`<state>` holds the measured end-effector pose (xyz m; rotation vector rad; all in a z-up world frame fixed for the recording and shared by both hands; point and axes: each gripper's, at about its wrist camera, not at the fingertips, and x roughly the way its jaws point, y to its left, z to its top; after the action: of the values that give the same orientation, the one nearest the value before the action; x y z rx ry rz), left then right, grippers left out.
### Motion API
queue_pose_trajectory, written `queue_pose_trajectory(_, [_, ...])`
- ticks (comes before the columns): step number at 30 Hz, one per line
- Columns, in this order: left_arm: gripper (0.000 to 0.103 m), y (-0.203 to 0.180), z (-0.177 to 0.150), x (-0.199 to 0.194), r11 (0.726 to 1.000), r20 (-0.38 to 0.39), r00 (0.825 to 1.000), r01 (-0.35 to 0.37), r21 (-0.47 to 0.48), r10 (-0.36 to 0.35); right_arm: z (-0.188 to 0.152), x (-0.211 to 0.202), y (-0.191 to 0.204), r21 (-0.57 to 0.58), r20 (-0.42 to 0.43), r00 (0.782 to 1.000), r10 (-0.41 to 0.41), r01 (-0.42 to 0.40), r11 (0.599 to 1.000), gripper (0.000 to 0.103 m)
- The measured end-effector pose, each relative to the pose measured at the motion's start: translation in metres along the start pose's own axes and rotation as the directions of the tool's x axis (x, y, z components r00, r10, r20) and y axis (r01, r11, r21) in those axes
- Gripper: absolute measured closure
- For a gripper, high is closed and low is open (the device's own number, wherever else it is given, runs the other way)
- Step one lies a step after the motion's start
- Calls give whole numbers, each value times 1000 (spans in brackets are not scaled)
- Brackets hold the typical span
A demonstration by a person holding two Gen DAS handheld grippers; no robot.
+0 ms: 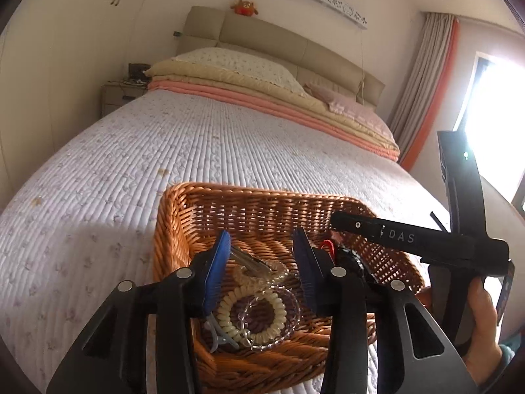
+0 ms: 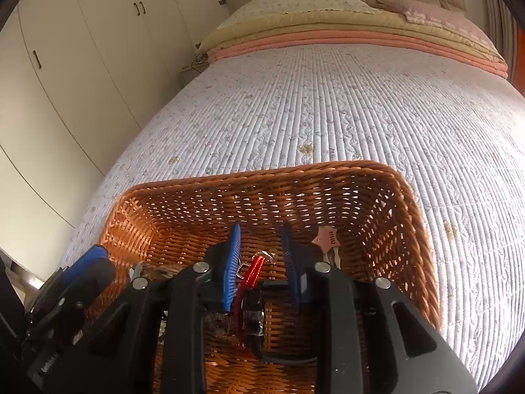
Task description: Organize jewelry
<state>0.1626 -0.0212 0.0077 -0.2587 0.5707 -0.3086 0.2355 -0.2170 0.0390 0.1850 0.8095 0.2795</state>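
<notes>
A brown wicker basket (image 1: 229,193) sits on the bed; it also shows in the right wrist view (image 2: 262,172). In it lie a cream spiral hair tie (image 1: 256,308), a clear bead bracelet (image 1: 288,315), a red cord (image 2: 252,274), a black watch (image 2: 254,325) and a pink star charm (image 2: 326,239). My left gripper (image 1: 262,262) is open and empty above the hair tie and bracelet. My right gripper (image 2: 259,256) is open over the red cord and watch, touching neither as far as I can tell.
The quilted lilac bedspread (image 1: 197,151) spreads around the basket. Folded blankets and pillows (image 1: 256,75) lie at the headboard. A bedside table (image 1: 115,97) and wardrobe doors (image 2: 82,49) stand on the left. A curtain and bright window (image 1: 485,98) are on the right.
</notes>
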Motion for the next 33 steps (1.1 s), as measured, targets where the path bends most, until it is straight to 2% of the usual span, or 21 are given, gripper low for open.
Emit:
queue_pose_trajectory(3, [53, 1, 1, -15, 1000, 17, 1000, 7, -15, -6, -2, -13, -1, 5, 11, 1000, 13, -13, 1000, 78])
queue_pose_trajectory(5, [48, 0, 2, -29, 1000, 33, 999, 13, -10, -13, -6, -27, -1, 16, 25, 999, 28, -29, 999, 71])
queue_pose_trajectory(7, [38, -4, -1, -47, 1000, 55, 998, 15, 6, -15, -16, -45, -1, 19, 54, 998, 42, -43, 999, 54])
queue_pose_trajectory(9, [37, -10, -6, -66, 999, 73, 997, 24, 29, -26, -29, -65, 0, 13, 88, 995, 51, -52, 999, 53])
queue_pose_trajectory(12, [29, -25, -22, -96, 995, 121, 993, -26, 98, 14, -57, -99, 5, -5, 170, 985, 38, -38, 999, 53])
queue_pose_trajectory(14, [21, -35, -34, -114, 988, 169, 984, -70, 136, 47, -79, -123, 8, -23, 242, 970, 20, -14, 1000, 47])
queue_pose_trajectory(16, [15, -41, -46, -129, 983, 214, 974, -110, 146, 77, -105, -145, 12, -42, 318, 948, -13, 28, 999, 35])
queue_pose_trajectory(18, [13, -46, -60, -142, 978, 254, 961, -148, 146, 108, -124, -160, 17, -72, 381, 924, -34, 66, 995, 32])
queue_pose_trajectory(20, [13, -48, -72, -150, 971, 276, 950, -188, 147, 142, -144, -173, 24, -100, 435, 898, -62, 117, 988, 31])
queue_pose_trajectory(23, [13, -52, -92, -157, 957, 324, 929, -241, 160, 180, -170, -187, 27, -102, 508, 858, -78, 150, 983, 23])
queue_pose_trajectory(26, [13, -56, -105, -159, 943, 368, 907, -284, 173, 205, -190, -194, 26, -85, 589, 802, -94, 177, 981, 13])
queue_pose_trajectory(27, [13, -56, -108, -159, 940, 376, 901, -296, 172, 215, -195, -194, 25, -87, 610, 788, -83, 171, 981, 9])
queue_pose_trajectory(29, [13, -57, -113, -156, 936, 382, 896, -309, 170, 226, -204, -195, 20, -89, 650, 759, -47, 138, 986, 8])
queue_pose_trajectory(30, [13, -57, -113, -155, 933, 384, 894, -317, 171, 233, -206, -194, 19, -74, 660, 748, -64, 149, 986, 8])
queue_pose_trajectory(31, [13, -58, -113, -156, 931, 392, 889, -322, 169, 237, -207, -193, 17, -61, 661, 745, -85, 166, 984, 8])
queue_pose_trajectory(33, [13, -58, -113, -159, 930, 409, 879, -332, 159, 244, -205, -185, 15, -44, 629, 769, -113, 180, 983, 8])
